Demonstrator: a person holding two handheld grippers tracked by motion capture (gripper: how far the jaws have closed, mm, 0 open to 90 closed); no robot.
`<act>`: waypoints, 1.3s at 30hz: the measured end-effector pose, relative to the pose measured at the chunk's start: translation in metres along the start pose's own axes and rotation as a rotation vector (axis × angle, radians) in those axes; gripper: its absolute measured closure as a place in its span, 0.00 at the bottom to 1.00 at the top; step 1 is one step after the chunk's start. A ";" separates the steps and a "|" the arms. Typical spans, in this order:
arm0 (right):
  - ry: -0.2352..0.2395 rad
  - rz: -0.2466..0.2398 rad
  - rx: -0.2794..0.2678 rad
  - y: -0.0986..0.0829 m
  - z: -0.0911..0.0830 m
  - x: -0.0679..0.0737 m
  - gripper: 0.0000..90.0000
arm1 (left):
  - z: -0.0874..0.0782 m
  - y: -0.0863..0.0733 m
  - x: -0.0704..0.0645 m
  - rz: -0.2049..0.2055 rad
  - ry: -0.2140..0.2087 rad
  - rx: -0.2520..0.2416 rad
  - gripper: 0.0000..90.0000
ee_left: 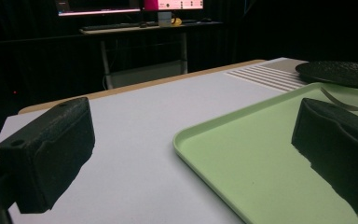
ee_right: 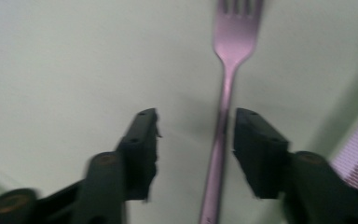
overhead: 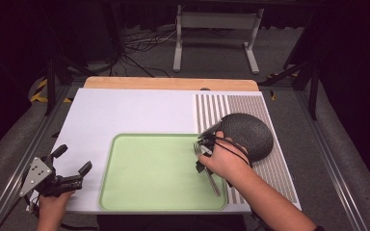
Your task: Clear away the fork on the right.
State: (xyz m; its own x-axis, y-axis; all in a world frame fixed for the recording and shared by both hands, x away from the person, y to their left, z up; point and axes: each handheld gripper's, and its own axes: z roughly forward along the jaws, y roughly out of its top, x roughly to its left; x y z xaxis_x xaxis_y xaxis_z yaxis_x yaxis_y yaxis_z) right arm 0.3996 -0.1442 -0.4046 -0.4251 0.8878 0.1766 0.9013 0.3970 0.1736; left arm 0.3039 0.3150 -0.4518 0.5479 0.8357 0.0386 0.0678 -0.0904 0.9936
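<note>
While the person's right forearm reaches in from the lower right of the high view, the right hand (overhead: 226,161) holds the right claw (overhead: 201,150) low over the right edge of the green tray (overhead: 125,192), pointing toward the tray's interior. In the right gripper view its jaws stand apart on either side of the handle of a fork (ee_right: 223,116), without touching it. The fork lies flat on the tray, tines pointing away from the claw. A dark round plate (overhead: 250,134) lies just behind the hand, on the striped mat (overhead: 274,168).

The left hand (overhead: 53,204) holds the left claw (overhead: 72,166) near the table's (overhead: 125,110) lower left corner, well apart from the right claw. Its jaws are spread wide and hold nothing, aimed across the white surface toward the tray's near left corner.
</note>
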 end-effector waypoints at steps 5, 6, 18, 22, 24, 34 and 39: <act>0.047 -0.189 -0.145 0.001 -0.001 0.006 0.28 | 0.000 0.000 0.000 0.000 0.000 -0.001 0.00; 0.057 -0.247 -0.178 0.002 -0.001 0.007 0.25 | 0.000 0.000 0.000 0.000 0.000 -0.001 0.00; 0.038 -0.590 -0.303 0.006 0.005 0.006 0.49 | 0.000 0.000 0.000 -0.002 -0.001 -0.001 0.00; -0.032 -0.708 -0.276 0.008 0.012 0.003 0.83 | 0.000 0.000 0.000 -0.003 0.000 -0.003 0.00; -0.054 -0.723 -0.277 0.009 0.012 0.002 0.93 | 0.000 0.000 0.000 -0.003 0.000 -0.001 0.00; -0.079 -0.745 -0.223 0.010 0.020 -0.004 1.00 | 0.000 0.000 0.000 -0.004 0.000 0.000 0.00; -0.092 -0.748 -0.206 0.010 0.021 -0.005 1.00 | 0.000 0.000 0.000 -0.004 0.001 0.001 0.00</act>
State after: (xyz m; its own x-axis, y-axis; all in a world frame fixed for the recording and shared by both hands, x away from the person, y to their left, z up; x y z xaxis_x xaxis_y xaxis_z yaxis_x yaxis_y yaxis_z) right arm 0.4129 -0.1396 -0.4243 -0.8968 0.4203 -0.1382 0.3400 0.8545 0.3928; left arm 0.3039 0.3148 -0.4517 0.5471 0.8364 0.0343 0.0710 -0.0872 0.9937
